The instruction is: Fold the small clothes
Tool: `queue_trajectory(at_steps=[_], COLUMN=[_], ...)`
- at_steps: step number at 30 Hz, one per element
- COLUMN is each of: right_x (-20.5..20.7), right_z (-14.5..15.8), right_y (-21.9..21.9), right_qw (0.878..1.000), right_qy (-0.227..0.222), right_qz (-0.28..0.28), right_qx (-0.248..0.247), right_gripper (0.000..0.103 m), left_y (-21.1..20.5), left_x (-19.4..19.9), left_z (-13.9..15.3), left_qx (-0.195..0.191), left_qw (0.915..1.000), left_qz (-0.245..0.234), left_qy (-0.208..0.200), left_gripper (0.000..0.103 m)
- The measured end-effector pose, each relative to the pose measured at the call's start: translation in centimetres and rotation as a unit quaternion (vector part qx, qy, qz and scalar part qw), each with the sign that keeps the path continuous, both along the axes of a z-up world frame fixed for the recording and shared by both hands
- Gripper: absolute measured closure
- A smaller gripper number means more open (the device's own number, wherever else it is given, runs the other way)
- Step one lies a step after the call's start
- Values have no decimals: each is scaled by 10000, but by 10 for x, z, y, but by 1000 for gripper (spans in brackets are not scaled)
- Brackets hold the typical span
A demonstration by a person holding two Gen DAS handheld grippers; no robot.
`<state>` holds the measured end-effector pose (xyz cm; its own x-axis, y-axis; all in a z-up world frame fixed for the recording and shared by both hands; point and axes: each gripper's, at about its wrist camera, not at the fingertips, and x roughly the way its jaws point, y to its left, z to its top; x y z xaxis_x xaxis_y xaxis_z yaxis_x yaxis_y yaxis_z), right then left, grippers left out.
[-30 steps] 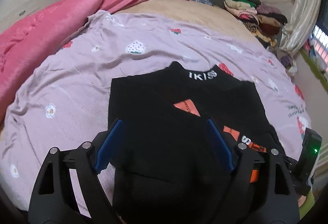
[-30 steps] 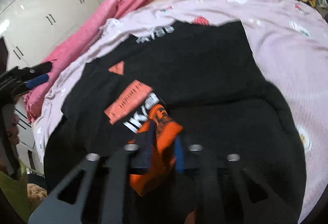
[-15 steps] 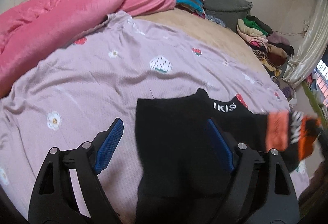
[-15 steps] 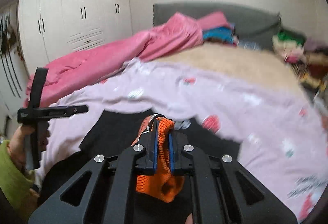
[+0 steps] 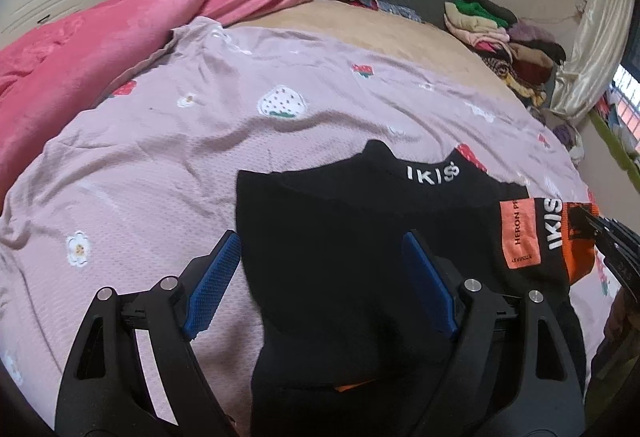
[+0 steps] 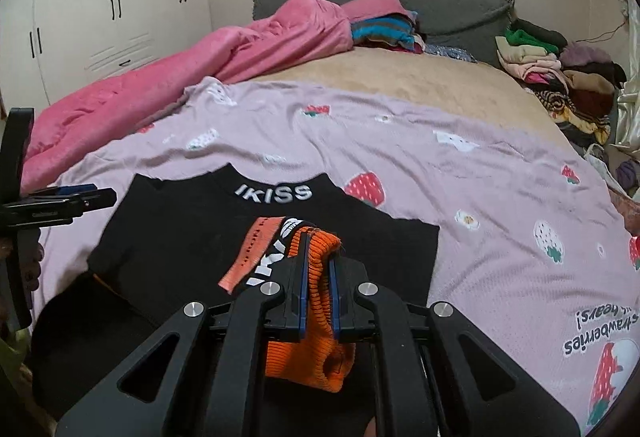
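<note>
On the left wrist view, I see my left hand-held gripper (image 5: pixel 322 287) with its blue pads spread wide and nothing between them pressed. The black sweater (image 5: pixel 344 237) lies flat on the lilac strawberry sheet (image 5: pixel 160 157) of the bed, and its left edge falls between the two pads, under them. At the right edge of this view the sweater's orange cuff (image 5: pixel 578 241) is lifted, and the tip of the right hand-held gripper (image 5: pixel 596 227) is on it.

On the right wrist view, my right hand-held gripper (image 6: pixel 318 281) is pressed together and pinches the orange cuff (image 6: pixel 316 301), which hangs down between the pads. The sweater body (image 6: pixel 192 237) lies just ahead and below, collar pointing away from me. The left hand-held gripper (image 6: pixel 76 197) shows at the far left, beside the sweater's left edge. A pink blanket (image 6: pixel 200 77) lies behind.
</note>
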<state>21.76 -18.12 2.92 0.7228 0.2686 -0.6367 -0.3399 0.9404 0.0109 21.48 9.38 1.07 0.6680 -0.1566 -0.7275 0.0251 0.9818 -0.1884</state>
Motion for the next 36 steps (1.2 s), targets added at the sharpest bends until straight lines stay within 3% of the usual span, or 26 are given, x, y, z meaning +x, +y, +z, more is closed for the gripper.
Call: queue_trajectory(at_steps=[8, 12, 15, 19, 23, 27, 30, 33, 36], right_x=[8, 8, 5, -2, -10, -13, -18, -17, -10], right_z=[-15, -19, -20, -26, -32, -40, -45, -51, -64], right_y=[-8, -13, -17, -9, 5, 24, 42, 48, 41], right_qw=[9997, 9993, 9991, 9994, 9992, 9966, 9954, 9945, 9921], right_qy=[133, 102, 142, 262, 388, 701, 750, 857, 1156], right_qz=[-163, -343, -394, -215, 32, 343, 570, 605, 491], right_qx=[-105, -136, -41, -39, 6, 255, 179, 57, -48], right_gripper=[92, 85, 74, 71, 71, 67, 66, 54, 54], left_y=[-9, -10, -12, -19, -25, -26, -16, -12, -12], left_x=[6, 6, 6, 4, 2, 2, 1, -1, -2], left_z=[-17, -20, -21, -26, -35, -48, -51, -53, -53], left_qx=[77, 98, 121, 231, 283, 583, 410, 395, 395], left_qw=[9997, 9996, 9994, 9985, 9972, 9944, 9947, 9947, 9946], left_qz=[-147, -167, -211, -342, -494, -481, -440, -470, -489], left_qy=[179, 215, 256, 349, 480, 745, 833, 830, 826], left_gripper=[28, 28, 28, 49, 63, 65, 65, 65, 65])
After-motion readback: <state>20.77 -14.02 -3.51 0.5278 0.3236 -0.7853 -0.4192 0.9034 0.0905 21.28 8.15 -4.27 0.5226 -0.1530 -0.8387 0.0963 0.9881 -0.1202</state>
